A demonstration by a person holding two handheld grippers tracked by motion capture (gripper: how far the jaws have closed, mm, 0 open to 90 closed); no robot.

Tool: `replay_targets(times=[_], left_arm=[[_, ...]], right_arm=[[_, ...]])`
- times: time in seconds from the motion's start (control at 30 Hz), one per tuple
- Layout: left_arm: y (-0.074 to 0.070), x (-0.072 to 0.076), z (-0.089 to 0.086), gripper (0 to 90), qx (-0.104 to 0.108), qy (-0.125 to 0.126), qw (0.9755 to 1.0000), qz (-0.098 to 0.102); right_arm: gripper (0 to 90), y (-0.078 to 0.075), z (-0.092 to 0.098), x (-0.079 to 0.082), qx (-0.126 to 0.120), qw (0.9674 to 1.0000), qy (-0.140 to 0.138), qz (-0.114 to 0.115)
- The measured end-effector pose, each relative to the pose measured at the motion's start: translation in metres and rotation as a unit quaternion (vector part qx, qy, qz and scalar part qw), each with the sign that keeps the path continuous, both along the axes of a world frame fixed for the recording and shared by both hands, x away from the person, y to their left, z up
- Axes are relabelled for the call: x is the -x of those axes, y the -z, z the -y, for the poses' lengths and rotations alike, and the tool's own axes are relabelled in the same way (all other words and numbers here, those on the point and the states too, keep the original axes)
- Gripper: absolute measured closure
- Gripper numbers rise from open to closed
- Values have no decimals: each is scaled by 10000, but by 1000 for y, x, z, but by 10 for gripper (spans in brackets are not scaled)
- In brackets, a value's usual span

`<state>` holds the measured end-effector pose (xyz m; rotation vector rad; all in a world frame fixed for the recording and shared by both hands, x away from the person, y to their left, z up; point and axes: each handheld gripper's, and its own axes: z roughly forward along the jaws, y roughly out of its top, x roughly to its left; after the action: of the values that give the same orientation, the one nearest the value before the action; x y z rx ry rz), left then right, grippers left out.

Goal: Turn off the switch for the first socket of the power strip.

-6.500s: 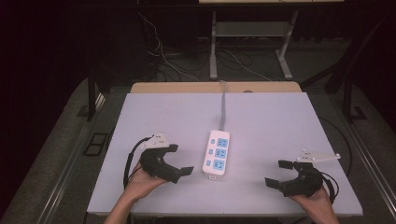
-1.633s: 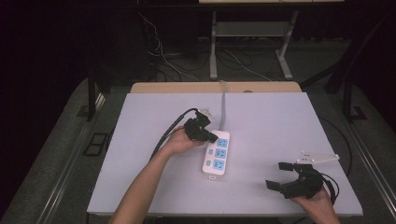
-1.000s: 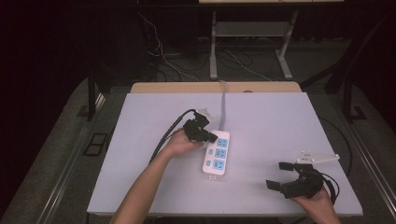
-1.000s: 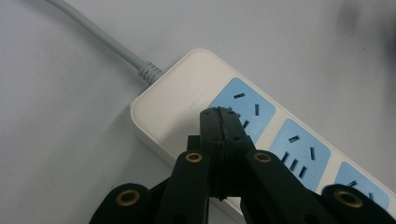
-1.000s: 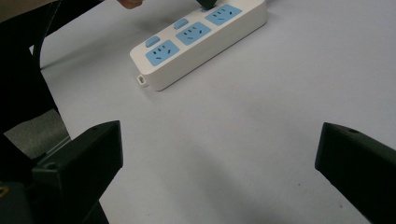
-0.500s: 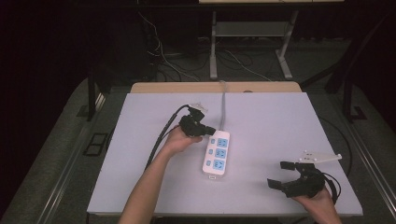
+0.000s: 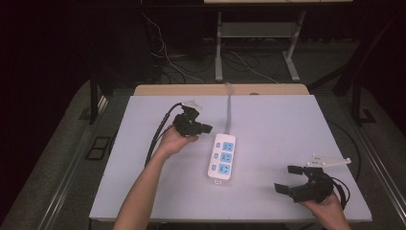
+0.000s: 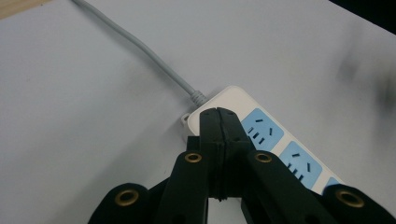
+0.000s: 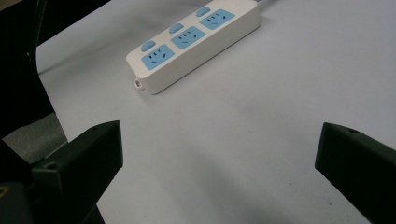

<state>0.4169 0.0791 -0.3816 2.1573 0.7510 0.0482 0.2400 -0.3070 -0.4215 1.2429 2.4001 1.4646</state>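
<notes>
The left gripper [image 7: 203, 128], jaws together and empty, has lifted leftward off the power strip [image 7: 222, 156], which lies mid-worktop [image 7: 287, 124]. The right gripper [image 7: 291, 179] stays spread apart at the near right.

In the left gripper view, the closed black left claw [image 8: 218, 114] is covering part of the white plastic power strip with blue sockets [image 8: 280, 144], whose far end is running off the picture's edge. A dark blur is smearing the pale grey worktop [image 8: 93, 93] at right.
</notes>
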Motion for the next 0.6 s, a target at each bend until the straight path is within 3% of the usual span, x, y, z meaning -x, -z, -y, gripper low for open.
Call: replay_targets(times=[0.43, 0.6], left_arm=[[-16, 11, -25, 796, -92, -229, 9997, -44], [-23, 19, -41, 549, 8, -424, 9990, -121]], right_arm=[[7, 0, -1, -1, -6, 10000, -15, -14], [7, 0, -1, -1, -10, 10000, -36, -5]])
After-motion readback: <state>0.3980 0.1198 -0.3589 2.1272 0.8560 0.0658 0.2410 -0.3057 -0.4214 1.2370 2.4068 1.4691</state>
